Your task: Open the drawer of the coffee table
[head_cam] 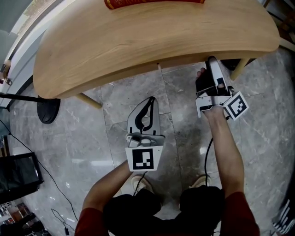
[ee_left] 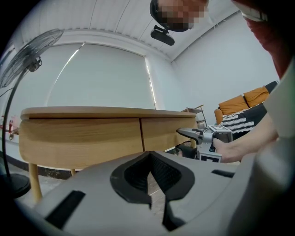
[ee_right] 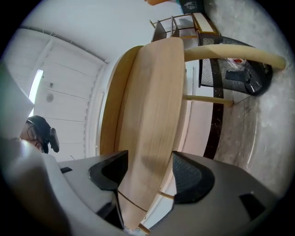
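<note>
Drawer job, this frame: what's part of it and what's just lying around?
Job:
- coffee table
- drawer front
- right gripper, jaws apart with that front between them
- left gripper, shut and empty, away from the table

Lying about:
- standing fan
- red item on the tabletop
- orange cushions

The counter [head_cam: 138, 41] spans the far side, with the floor [head_cam: 184, 120] before it. The right tool [head_cam: 212, 61] is at the counter's front edge, at the right drawer [ee_left: 166, 132], whose front stands between its jaws. The left tool [head_cam: 148, 102] hangs over the floor to its left, apart from the counter. A fan base [head_cam: 48, 110] stands under the counter's left end.
</note>
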